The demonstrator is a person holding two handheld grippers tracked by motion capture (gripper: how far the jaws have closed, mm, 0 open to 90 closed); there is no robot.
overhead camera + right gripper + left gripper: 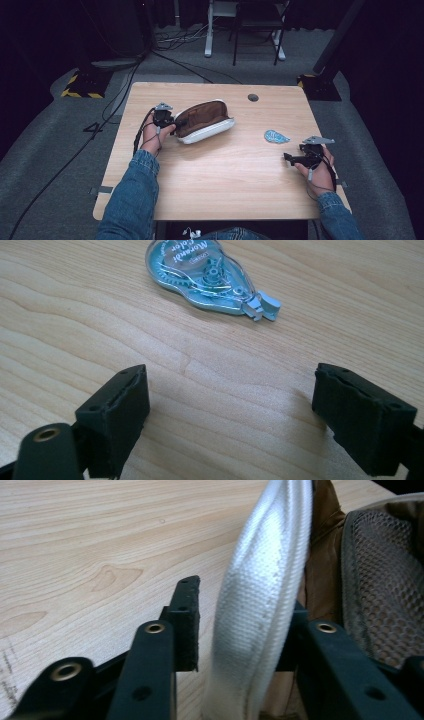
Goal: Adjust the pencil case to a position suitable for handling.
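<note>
A pencil case (205,120), white outside and brown inside, lies unzipped on the wooden table (225,175). My left gripper (171,120) is at its left end. In the left gripper view the case's white rim (260,605) stands between the jaws of my left gripper (245,600). The right jaw lies against the rim, and a thin gap shows at the left pad (187,625). A teal correction tape (276,136) lies to the case's right. My right gripper (291,158) rests open near it. The correction tape (210,275) lies beyond the wide jaws of my right gripper (230,405).
A dark round cable hole (253,97) sits near the table's far edge. Cables, a yellow-and-black striped stand base (80,85) and chair legs (255,50) are on the floor beyond the table.
</note>
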